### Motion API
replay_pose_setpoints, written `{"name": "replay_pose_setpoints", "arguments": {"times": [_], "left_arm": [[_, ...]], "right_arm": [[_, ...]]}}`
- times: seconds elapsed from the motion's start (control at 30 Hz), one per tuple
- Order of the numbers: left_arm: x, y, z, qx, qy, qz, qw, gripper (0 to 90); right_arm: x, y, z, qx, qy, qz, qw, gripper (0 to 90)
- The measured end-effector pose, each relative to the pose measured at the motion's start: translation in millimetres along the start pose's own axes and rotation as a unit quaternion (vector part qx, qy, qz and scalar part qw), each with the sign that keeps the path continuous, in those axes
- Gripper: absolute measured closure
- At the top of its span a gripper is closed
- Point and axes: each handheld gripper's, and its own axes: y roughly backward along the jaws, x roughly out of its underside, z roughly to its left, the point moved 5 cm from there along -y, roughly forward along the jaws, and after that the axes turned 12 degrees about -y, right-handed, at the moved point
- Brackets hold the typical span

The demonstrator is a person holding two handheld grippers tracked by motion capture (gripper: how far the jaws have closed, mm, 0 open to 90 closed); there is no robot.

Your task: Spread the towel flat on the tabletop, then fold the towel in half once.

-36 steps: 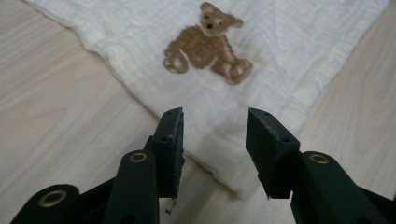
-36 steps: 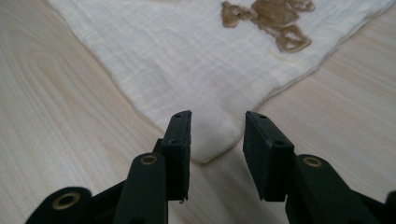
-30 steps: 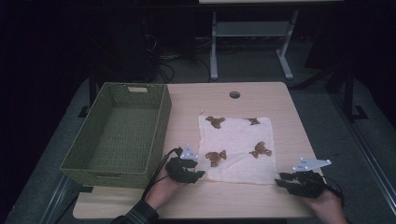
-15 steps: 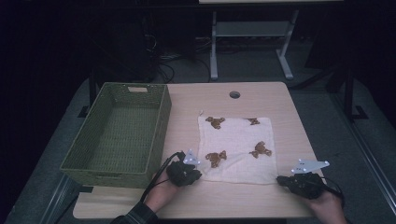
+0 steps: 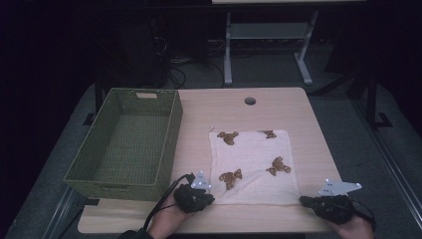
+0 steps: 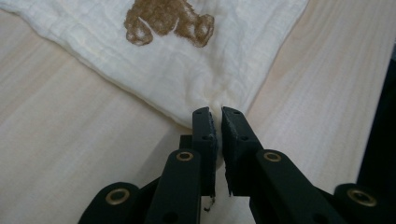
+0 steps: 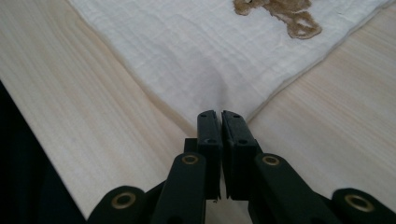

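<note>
**Both near corners of the cloth pinched**

A white cloth (image 5: 254, 167) printed with brown bear figures is spread flat on the light wooden tabletop (image 5: 278, 107), to the right of a green woven basket (image 5: 127, 142) that is seen standing on the left half. The cloth is set well apart from the round hole (image 5: 250, 101) near the far edge of the tabletop.

The left gripper (image 5: 211, 198) is held at the cloth's near left corner. In the left gripper view, the corner of the cloth (image 6: 187, 70) is seen drawn up into a small pucker between the two black jaws, which have just been closing and are now clamped on the fabric. One brown bear print (image 6: 168, 21) is shown just beyond that corner.

The right gripper (image 5: 304, 201) is held at the near right corner. In the right gripper view, its jaws have likewise just been closing and are pressed together on the tip of the cloth (image 7: 201, 51), with a soft fold gathered just ahead of them. Another bear print (image 7: 280, 14) is seen near the top edge.

The rest of the cloth is left lying flat on the tabletop. A hand (image 5: 166, 219) is seen behind the left gripper at the near edge.
</note>
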Motion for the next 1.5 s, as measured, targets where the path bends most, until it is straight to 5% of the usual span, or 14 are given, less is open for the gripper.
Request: {"name": "replay_pose_setpoints", "arguments": {"times": [0.37, 1.0, 1.5], "left_arm": [[-12.8, -0.6, 24.0, -0.012, 0.011, -0.018, 0.9997, 57.8], [-52.8, -17.0, 100.8, -0.067, 0.034, -0.045, 0.9962, 59.5], [-73.3, -36.5, 168.8, -0.127, 0.069, -0.051, 0.9882, 60.3]], "right_arm": [[-16.4, 1.1, -6.4, -0.007, -0.013, -0.022, 0.9996, 69.7], [-83.6, -22.7, -42.4, -0.005, -0.013, -0.055, 0.9984, 70.5], [-130.8, -47.5, -78.3, 0.005, -0.025, -0.073, 0.9970, 71.2]]}}
